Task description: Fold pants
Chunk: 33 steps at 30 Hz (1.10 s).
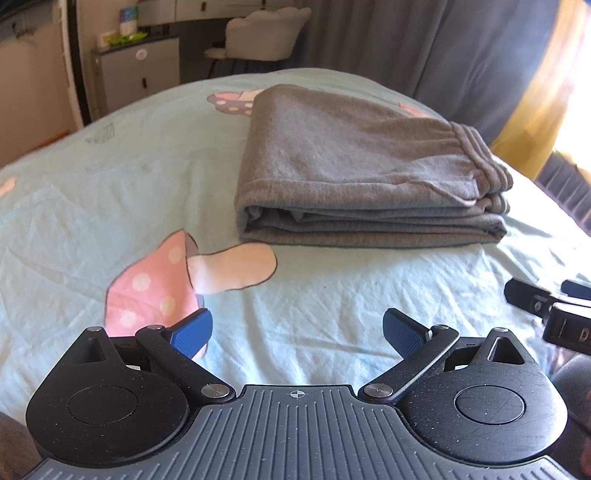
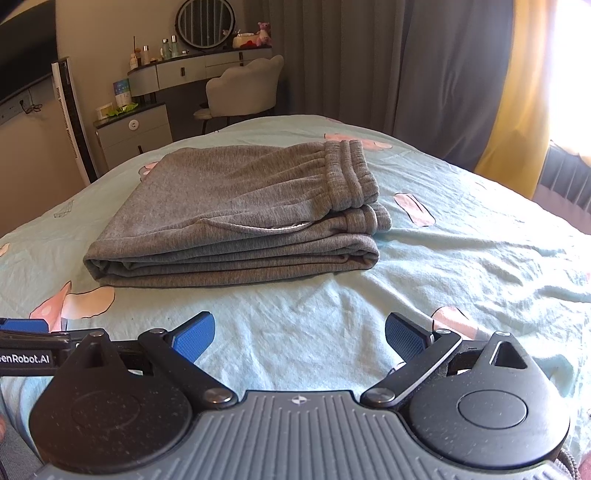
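Item: grey pants point(image 2: 236, 214), folded into a compact stack of layers, lay on the bed point(image 2: 461, 251) ahead of both grippers and apart from them, touched by neither. Long axis ran across the view, left to right; elastic waistband point(image 2: 351, 173) at the right end, folded edge at the left. Left gripper point(image 1: 297, 334): jaws wide, empty, the stack ahead and to its right. Right gripper point(image 2: 299, 338): jaws wide, empty, the stack ahead and slightly left, seemingly the nearer. Surface: pale blue sheet with a pink mushroom print point(image 1: 155, 288), lightly creased. Room: dressing table with round mirror point(image 2: 205, 24), padded chair point(image 2: 243, 88), grey curtains point(image 2: 369, 55). Folding looked complete.
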Motion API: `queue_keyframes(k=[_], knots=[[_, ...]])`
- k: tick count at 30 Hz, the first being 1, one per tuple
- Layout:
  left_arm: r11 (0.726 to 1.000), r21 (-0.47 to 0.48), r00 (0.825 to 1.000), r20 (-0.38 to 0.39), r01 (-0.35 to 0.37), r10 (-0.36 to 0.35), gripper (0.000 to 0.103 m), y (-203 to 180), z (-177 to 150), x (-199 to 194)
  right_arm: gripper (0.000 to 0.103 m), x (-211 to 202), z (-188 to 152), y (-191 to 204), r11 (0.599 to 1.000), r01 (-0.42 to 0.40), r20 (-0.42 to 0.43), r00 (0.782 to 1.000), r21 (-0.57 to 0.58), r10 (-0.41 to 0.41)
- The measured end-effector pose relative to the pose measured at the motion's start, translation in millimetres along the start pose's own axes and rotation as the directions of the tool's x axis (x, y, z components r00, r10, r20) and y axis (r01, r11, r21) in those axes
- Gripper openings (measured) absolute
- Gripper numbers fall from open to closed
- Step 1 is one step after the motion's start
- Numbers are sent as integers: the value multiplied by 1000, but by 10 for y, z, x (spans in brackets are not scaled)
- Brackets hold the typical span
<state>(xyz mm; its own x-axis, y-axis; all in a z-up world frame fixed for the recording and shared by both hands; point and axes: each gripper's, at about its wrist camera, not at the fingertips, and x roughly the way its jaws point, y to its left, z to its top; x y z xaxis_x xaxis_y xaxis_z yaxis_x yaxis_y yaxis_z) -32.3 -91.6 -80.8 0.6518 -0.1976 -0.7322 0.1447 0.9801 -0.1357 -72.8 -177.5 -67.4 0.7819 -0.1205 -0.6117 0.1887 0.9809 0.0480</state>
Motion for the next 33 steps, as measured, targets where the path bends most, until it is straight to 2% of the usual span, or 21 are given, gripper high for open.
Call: queue_keyframes(k=[10, 20, 33], knots=[[999, -38, 998, 60, 33, -31, 101, 57, -2, -65, 99, 16, -2, 0, 1000, 6, -10, 1000, 2, -6], [999, 54, 997, 79, 4, -8, 101, -83, -44, -72, 99, 19, -3, 2, 1000, 6, -12, 1000, 4, -6], [995, 91, 996, 81, -43, 35, 101, -122, -51, -62, 99, 23, -11, -4, 1000, 9, -14, 1000, 5, -9]])
